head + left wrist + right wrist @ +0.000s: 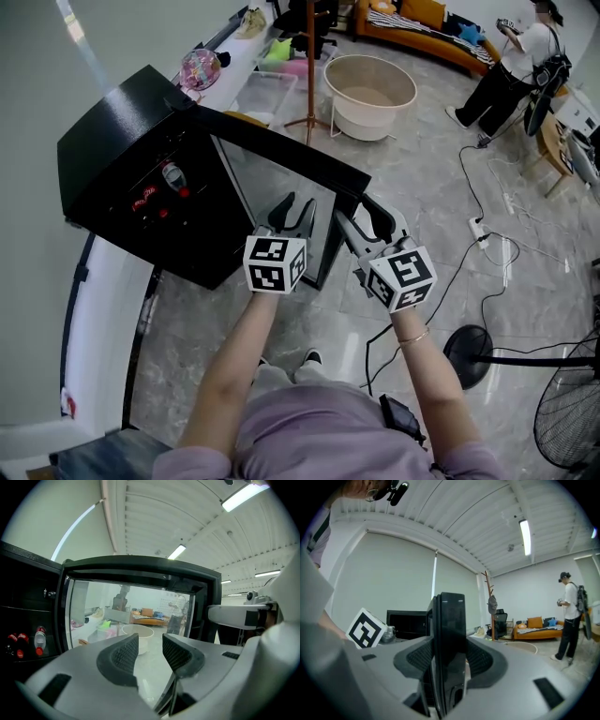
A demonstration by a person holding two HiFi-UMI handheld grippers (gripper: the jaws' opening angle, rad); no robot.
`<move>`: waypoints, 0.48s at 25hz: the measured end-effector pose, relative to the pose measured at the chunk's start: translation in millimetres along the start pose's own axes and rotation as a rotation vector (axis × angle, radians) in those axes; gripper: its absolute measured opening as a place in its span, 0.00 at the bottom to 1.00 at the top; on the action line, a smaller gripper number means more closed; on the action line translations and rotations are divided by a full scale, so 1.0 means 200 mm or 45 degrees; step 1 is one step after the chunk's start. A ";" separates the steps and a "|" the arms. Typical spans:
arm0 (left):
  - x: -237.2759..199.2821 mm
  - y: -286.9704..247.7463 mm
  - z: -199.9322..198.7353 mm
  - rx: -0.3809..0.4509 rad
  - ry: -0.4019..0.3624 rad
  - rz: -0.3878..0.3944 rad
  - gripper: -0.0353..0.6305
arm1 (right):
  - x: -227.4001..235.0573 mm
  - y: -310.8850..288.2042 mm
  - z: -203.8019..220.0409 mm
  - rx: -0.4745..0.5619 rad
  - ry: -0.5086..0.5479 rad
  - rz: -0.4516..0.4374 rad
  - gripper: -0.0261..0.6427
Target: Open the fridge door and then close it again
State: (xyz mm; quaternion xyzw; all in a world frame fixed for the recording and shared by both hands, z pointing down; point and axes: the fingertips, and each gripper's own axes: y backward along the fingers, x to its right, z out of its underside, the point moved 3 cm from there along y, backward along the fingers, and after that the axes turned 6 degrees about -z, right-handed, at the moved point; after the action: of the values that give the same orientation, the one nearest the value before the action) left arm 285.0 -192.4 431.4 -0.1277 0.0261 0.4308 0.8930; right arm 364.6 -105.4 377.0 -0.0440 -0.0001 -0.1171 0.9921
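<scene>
The black fridge stands open, with bottles on its inner shelf. Its glass-paned door is swung out towards me. My right gripper is shut on the door's free edge, which fills the gap between both pads in the right gripper view. My left gripper sits just left of it, in front of the glass pane. Its jaws stand apart with nothing between them, and the room shows through the glass behind the left gripper.
A beige tub and a coat stand stand beyond the door. A person is at the far right. Cables and a power strip lie on the floor, with fans at the right. A white counter runs along the left.
</scene>
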 end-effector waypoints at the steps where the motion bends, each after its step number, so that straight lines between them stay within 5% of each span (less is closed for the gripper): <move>1: 0.00 -0.01 0.00 0.000 0.003 -0.004 0.27 | 0.01 0.00 0.00 -0.001 0.001 0.000 0.36; 12: 0.00 -0.13 -0.02 -0.014 -0.007 -0.012 0.28 | 0.15 -0.06 0.00 0.003 0.009 0.011 0.36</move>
State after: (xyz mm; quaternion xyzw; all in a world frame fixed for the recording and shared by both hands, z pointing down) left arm 305.4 -208.2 431.8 -0.1315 0.0204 0.4271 0.8944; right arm 390.5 -124.5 378.5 -0.0425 0.0036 -0.1129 0.9927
